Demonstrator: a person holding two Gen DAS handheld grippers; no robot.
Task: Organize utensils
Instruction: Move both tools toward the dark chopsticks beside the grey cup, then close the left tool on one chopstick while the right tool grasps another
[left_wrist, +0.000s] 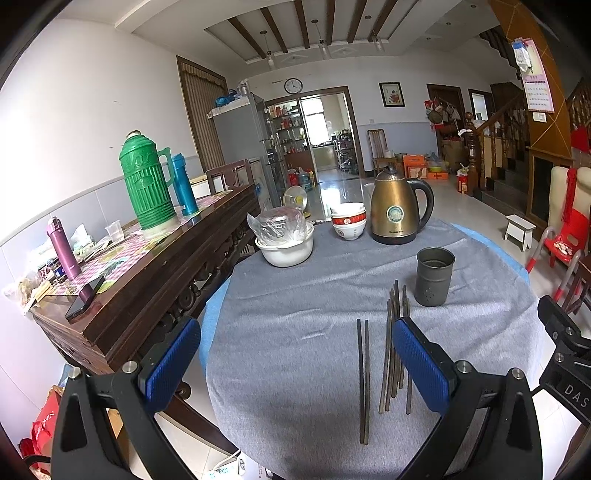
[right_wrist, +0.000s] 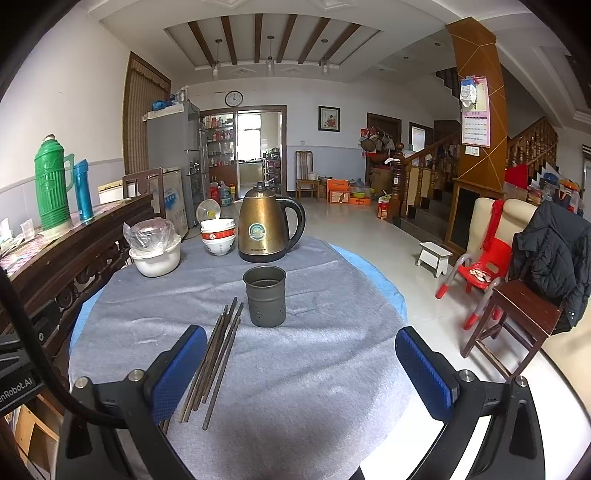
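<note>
We judge this to be the very start of the tidy-up: nothing is lifted yet, and both tools hang above the round, cloth-covered table (left_wrist: 295, 295). Our left gripper (left_wrist: 295, 365) has its jaws spread wide and empty, and so does our right gripper (right_wrist: 301, 365). The chopsticks (right_wrist: 218, 354) lie loose on the cloth in a rough bundle just before the grey metal holder (right_wrist: 265, 295), which stands upright and looks empty, though we cannot see its bottom; one separate pair (left_wrist: 364, 380) lies a little to the left of the bundle. The next move calls for lowering one gripper across the sticks and closing on a few — thin, flat-lying sticks that may slip. In the left view a blue pad hides part of the bundle, so we cannot count the sticks.
</note>
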